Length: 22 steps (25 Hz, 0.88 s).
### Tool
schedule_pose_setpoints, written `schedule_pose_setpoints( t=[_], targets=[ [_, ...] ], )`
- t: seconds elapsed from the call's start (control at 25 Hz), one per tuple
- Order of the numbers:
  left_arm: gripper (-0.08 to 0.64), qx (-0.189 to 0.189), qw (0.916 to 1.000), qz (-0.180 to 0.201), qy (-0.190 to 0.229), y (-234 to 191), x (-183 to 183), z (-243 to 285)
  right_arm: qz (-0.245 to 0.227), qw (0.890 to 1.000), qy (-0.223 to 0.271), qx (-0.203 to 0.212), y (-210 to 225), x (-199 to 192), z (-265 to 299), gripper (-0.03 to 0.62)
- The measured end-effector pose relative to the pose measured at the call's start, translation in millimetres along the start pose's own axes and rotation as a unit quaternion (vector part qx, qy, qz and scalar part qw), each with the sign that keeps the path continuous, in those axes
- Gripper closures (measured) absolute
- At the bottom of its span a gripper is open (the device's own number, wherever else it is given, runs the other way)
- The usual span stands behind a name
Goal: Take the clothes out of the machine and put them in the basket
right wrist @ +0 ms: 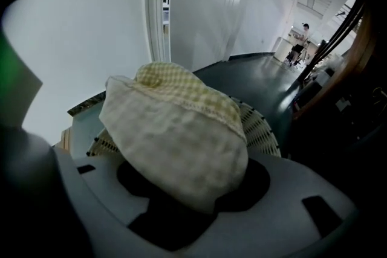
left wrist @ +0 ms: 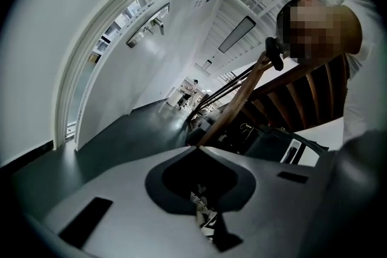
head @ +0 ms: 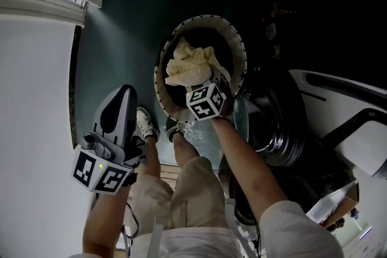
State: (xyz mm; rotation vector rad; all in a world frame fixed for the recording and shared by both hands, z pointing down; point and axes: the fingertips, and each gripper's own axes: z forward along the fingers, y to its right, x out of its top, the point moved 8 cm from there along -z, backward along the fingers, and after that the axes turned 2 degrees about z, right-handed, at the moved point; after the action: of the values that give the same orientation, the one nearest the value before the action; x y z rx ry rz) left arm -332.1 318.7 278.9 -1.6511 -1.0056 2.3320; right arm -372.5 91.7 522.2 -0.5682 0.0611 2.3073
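R arm reached down, right gripper (head: 204,83) tilted steeply over the round slatted basket (head: 237,39), jaws clamped on a bunched pale-yellow checked cloth (head: 187,63) w/in the rim. Left gripper (head: 124,93) sat approx. level at hip, jaws together, empty.

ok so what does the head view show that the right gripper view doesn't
Only the head view: the left gripper beside the person's legs, their shoes, the washing machine with its front open, and the whole round rim of the basket. Only the right gripper view: the check weave on the pale yellow cloth, bunched right between the jaws, and a white corridor with a distant person. Both: the right gripper with that cloth over the slatted basket.
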Motion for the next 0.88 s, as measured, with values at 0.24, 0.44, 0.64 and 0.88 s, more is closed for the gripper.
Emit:
schedule_pose_setpoints(
  t=[0.24,0.44,0.64,0.88],
  targets=[
    [0.549,0.006,0.9999,-0.013,-0.001,0.5,-2.8,0.4,-0.01,0.997,-0.066,0.036,-8.2,-11.2,24.1,0.249],
    [0.549,0.006,0.9999,-0.016,0.0,3.4,6.4,-1.1,-0.002,0.999,-0.039,0.029,-4.9,4.6,4.6,0.247],
    [0.549,-0.002,0.9998,-0.016,0.009,8.7,19.4,0.8,0.01,0.999,-0.035,0.019,4.8,9.7,-8.3,0.251],
    [0.549,-0.012,0.9997,-0.016,0.015,13.4,33.2,-0.5,0.022,1.0,-0.001,-0.02,24.0,22.9,-35.2,0.395]
  ],
)
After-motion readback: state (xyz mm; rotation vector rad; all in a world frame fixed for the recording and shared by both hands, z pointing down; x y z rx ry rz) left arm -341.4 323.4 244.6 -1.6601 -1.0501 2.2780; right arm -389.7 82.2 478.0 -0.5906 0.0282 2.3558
